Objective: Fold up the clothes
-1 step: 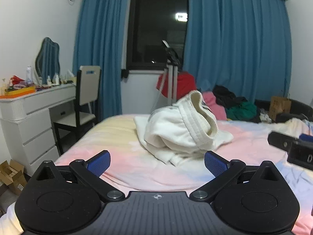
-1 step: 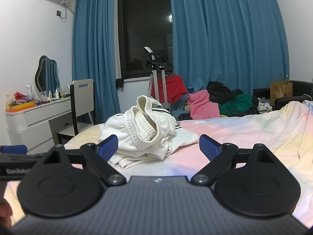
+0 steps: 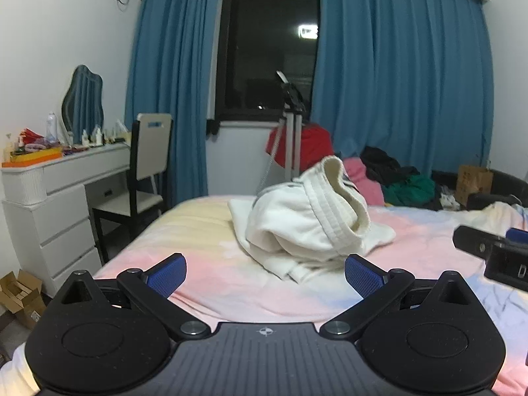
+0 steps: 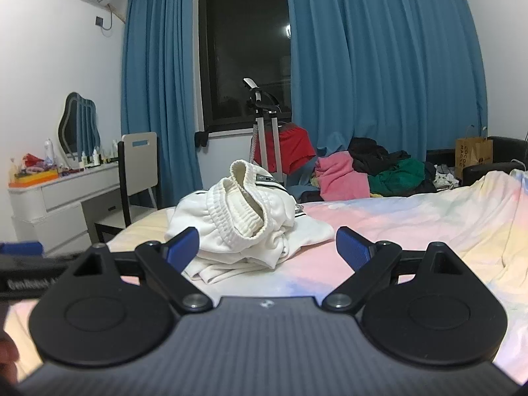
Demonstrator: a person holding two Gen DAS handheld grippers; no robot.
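Observation:
A crumpled white garment with a ribbed waistband (image 3: 307, 217) lies bunched on the pastel bed sheet (image 3: 204, 231). It also shows in the right wrist view (image 4: 244, 227). My left gripper (image 3: 265, 272) is open and empty, just short of the garment. My right gripper (image 4: 267, 247) is open and empty, its left finger in front of the garment's near edge. The right gripper's body shows at the right edge of the left wrist view (image 3: 491, 250). The left gripper's body shows at the left edge of the right wrist view (image 4: 26, 264).
A pile of pink, green and black clothes (image 4: 373, 171) lies beyond the bed. A tripod with red cloth (image 4: 277, 145) stands by the window. A white dresser (image 3: 49, 204) and chair (image 3: 145, 171) stand left. A paper bag (image 4: 473, 155) sits right.

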